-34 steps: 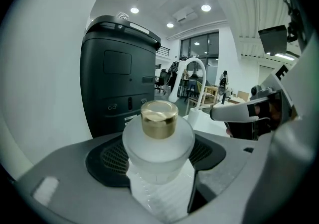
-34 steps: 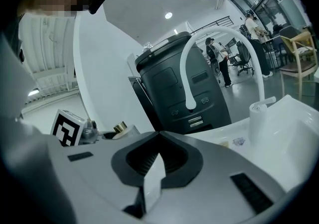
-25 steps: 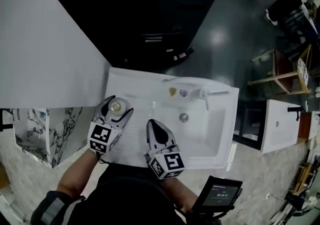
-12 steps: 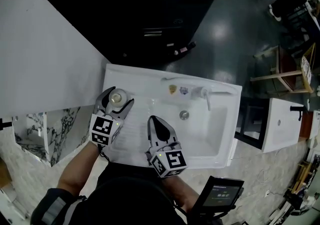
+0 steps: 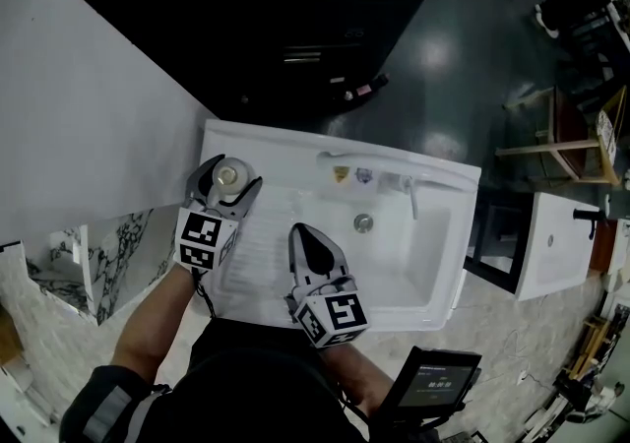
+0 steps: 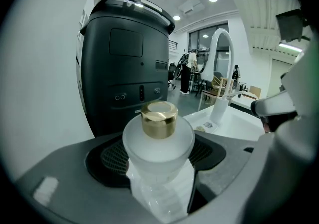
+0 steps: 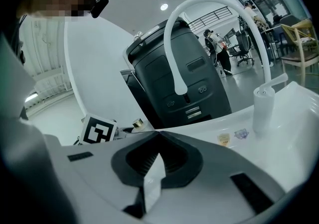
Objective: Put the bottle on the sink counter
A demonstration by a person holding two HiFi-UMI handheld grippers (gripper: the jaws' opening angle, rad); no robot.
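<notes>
Moved: left gripper [image 5: 225, 181] and the bottle [image 5: 228, 175] have shifted further toward the back-left corner of the sink counter [image 5: 285, 158], closer to the grey wall [image 5: 89, 106]. Right gripper [image 5: 303, 235] has barely changed place.
Left jaws: clamped on the bottle's frosted white body, one jaw on each side. Gold cap [image 6: 159, 118] points up and the bottle stands upright.
Bottle position: over the flat left part of the counter, near the back edge and well left of the basin [image 5: 394, 249]. Can't tell whether its base touches the counter.
Right jaws: closed together with nothing between them, held over the front-left part of the counter, beside the basin and near the left gripper but apart from it.
Sink: white arched faucet [image 7: 219, 6] at the back rim, drain [image 5: 363, 223] in the basin, two small labels [image 5: 351, 175] just left of the faucet base.
Behind counter: large black unit [image 6: 124, 63].
</notes>
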